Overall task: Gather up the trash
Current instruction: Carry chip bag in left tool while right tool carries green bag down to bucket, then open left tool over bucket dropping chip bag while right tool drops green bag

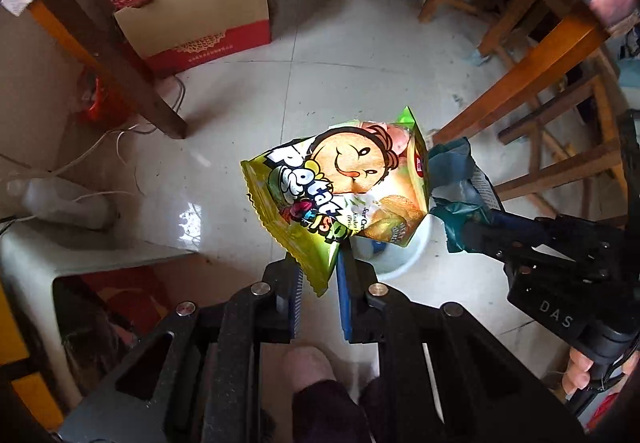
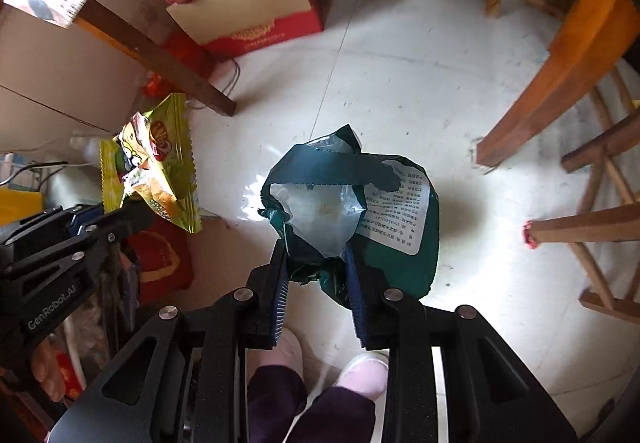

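A: Okay, poses first. Left gripper (image 1: pixel 318 275) points steeply down at the floor, low centre of the left wrist view, pinching the bottom corner of the green chip bag (image 1: pixel 340 195).

B: And the right gripper (image 2: pixel 316 267)?

A: Same steep downward tilt, low centre of its own view. The crumpled dark teal bag (image 2: pixel 352 211) sits between its blue pads (image 2: pixel 280 291). Jaws partly spread; pads touch the bag, but I can't tell if they're gripping firmly.

B: White bin (image 1: pixel 400 255)?

A: Centre of the left view, directly under the chip bag, mostly hidden by it.

B: Counts?

A: Two grippers, two snack bags, one bin, one red-and-tan cardboard box (image 1: pixel 200 23) upper left. Two slippered feet (image 2: pixel 360 371) at the bottom edge of the right view. Fingers of a hand (image 1: pixel 580 371) at lower right of the left view.
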A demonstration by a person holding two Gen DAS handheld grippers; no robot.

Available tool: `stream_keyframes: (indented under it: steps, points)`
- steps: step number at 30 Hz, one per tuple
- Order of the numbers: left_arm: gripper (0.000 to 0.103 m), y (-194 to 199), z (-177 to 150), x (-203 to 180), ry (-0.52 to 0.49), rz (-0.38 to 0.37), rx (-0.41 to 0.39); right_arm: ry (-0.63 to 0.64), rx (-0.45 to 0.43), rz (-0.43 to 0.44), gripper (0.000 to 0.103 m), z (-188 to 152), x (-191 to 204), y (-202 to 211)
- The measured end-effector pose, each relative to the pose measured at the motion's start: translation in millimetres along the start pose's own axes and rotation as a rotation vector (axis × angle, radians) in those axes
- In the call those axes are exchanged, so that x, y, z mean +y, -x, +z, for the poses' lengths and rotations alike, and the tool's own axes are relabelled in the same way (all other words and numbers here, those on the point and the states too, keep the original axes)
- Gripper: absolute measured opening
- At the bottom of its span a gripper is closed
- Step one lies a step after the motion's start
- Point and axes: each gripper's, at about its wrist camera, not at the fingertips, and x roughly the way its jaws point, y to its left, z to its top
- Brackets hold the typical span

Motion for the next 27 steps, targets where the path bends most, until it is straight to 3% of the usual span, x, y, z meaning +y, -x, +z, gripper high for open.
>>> stream_keyframes:
  steps: [3, 6, 13, 18, 21, 24, 27]
  points:
    - [0.015, -27.4, -0.6, 1.3, -0.022, 0.006, 0.004, 0.035, 0.009, -0.016, 0.036, 1.7, -4.7, -21.4]
    - [0.015, -46.0, -1.2, -1.2, -0.042, 0.019, 0.009, 0.103, 0.003, -0.136, 0.047, 0.0, -5.6, -29.8]
    - [0.015, -74.5, -0.5, -18.4, -0.04, -0.013, 0.03, -0.032, 0.038, -0.051, 0.049, -11.7, -30.2, -23.3]
    - [0.015, -83.0, -0.3, -38.8, -0.068, -0.04, 0.088, -0.054, 0.026, -0.086, 0.049, -16.2, -39.1, 0.3]
    - [0.021, -81.0, 1.3, -48.6, -0.071, -0.073, 0.128, -0.064, 0.012, -0.096, 0.049, -13.9, -41.8, 17.8]
    - [0.04, -72.5, 4.4, -54.0, -0.072, -0.073, 0.157, -0.067, -0.004, -0.116, 0.049, -8.7, -39.5, 36.0]
    - [0.043, -53.7, 9.2, -55.3, -0.065, -0.079, 0.16, -0.076, -0.018, -0.11, 0.049, -4.4, -35.0, 56.5]
